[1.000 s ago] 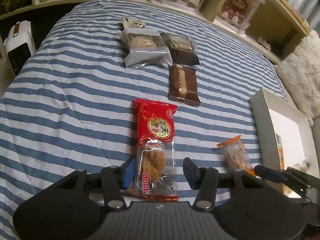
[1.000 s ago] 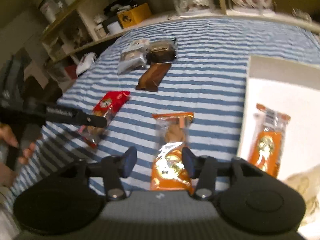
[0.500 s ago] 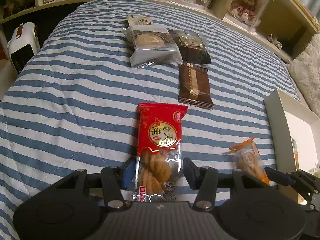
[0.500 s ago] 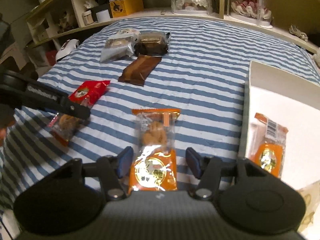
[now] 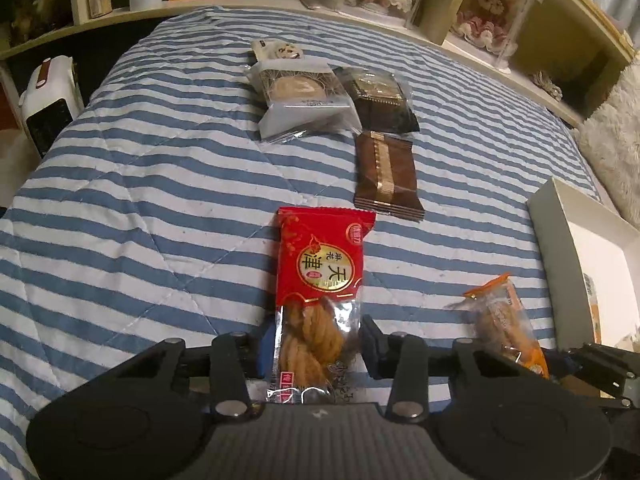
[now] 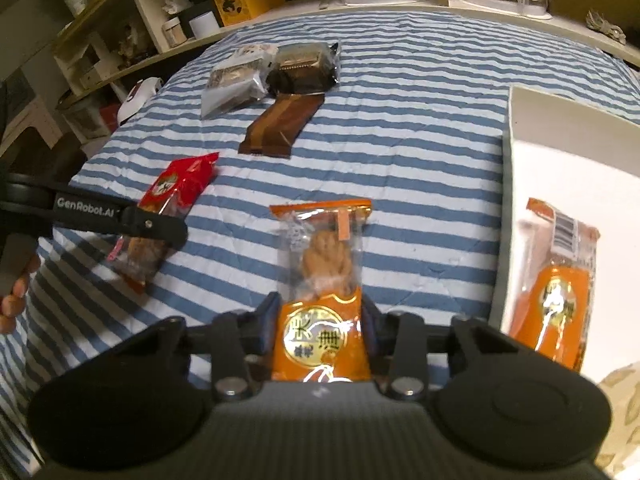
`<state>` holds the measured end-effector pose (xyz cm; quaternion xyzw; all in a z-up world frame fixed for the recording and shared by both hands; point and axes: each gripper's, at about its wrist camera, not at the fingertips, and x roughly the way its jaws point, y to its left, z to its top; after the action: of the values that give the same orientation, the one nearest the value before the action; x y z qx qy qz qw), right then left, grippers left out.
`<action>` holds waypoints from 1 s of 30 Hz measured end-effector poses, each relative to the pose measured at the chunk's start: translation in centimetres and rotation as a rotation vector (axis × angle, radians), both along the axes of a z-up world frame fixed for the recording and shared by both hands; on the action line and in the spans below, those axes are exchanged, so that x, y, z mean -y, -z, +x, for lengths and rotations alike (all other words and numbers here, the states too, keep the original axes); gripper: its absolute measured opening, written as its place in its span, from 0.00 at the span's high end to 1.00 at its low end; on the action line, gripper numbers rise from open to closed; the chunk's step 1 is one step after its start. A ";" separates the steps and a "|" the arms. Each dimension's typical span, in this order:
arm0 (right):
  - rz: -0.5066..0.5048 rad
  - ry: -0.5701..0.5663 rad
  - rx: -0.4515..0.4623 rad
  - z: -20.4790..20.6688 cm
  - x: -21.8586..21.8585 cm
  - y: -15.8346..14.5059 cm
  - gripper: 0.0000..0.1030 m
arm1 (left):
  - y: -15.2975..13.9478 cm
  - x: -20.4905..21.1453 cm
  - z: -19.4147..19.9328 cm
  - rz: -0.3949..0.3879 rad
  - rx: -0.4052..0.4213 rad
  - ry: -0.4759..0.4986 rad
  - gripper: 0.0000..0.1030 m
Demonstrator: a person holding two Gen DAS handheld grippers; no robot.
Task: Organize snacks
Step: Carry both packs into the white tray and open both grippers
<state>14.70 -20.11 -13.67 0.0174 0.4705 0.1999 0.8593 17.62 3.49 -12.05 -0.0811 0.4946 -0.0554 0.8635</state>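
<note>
Left gripper [image 5: 314, 342]: my jaws are closing on the clear lower end of the red snack packet [image 5: 318, 280]; the pads sit against its two long edges, the film already puckering between them.
Red snack packet: it lies lengthwise on the striped bed cover [image 5: 140, 220], red printed half pointing away from me. I judge it light, with slick crinkly film and a brittle fried twist inside, so a firm squeeze could crack it. Best hold: across the narrow width at the near end, as I have it.
Right gripper [image 6: 320, 328]: jaws closing around the orange snack packet [image 6: 322, 280], at its printed orange half; the pads look to be touching both sides.
Orange snack packet: also flat on the bed cover, clear end away from me, just left of the white box [image 6: 516, 160]. Same feel, I expect: light, slippery, crushable. Pinch lightly and lift level.
White box: one matching orange packet [image 6: 560, 280] already lies inside.
</note>
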 end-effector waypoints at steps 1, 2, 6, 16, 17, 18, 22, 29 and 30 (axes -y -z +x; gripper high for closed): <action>-0.002 -0.003 0.004 -0.1 -0.1 0.0 0.56 | -0.1 -0.1 -0.1 -0.010 0.001 -0.009 0.58; -0.003 -0.006 0.008 -0.2 0.0 0.0 0.56 | -0.3 -0.2 -0.4 -0.024 0.005 -0.021 0.59; 0.020 0.004 0.029 -0.4 0.6 -0.5 0.59 | -1.6 -0.8 -1.4 -0.055 0.045 -0.052 0.59; 0.122 0.048 0.169 -1.3 3.5 -5.6 0.60 | -6.6 -0.3 -4.5 -0.160 0.190 -0.103 0.60; 0.130 0.052 0.181 -1.4 3.9 -6.2 0.60 | -7.0 0.1 -4.8 -0.167 0.203 -0.098 0.59; 0.140 0.057 0.195 -1.6 4.4 -6.8 0.60 | -7.5 0.6 -5.1 -0.174 0.216 -0.088 0.59; 0.165 0.074 0.233 -2.3 6.3 -8.6 0.60 | -8.9 2.8 -5.7 -0.193 0.245 -0.046 0.59; 0.178 0.101 0.271 -2.5 9.9 -10.8 0.59 | -10.7 7.8 -4.9 -0.211 0.276 0.026 0.59; 0.172 0.108 0.277 -2.5 10.3 -10.9 0.59 | -10.8 8.8 -4.6 -0.212 0.277 0.041 0.59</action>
<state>12.15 -30.40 -2.74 0.0882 0.3269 0.1935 0.9208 13.02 -5.27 -1.28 -0.1530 0.3637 -0.1356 0.9088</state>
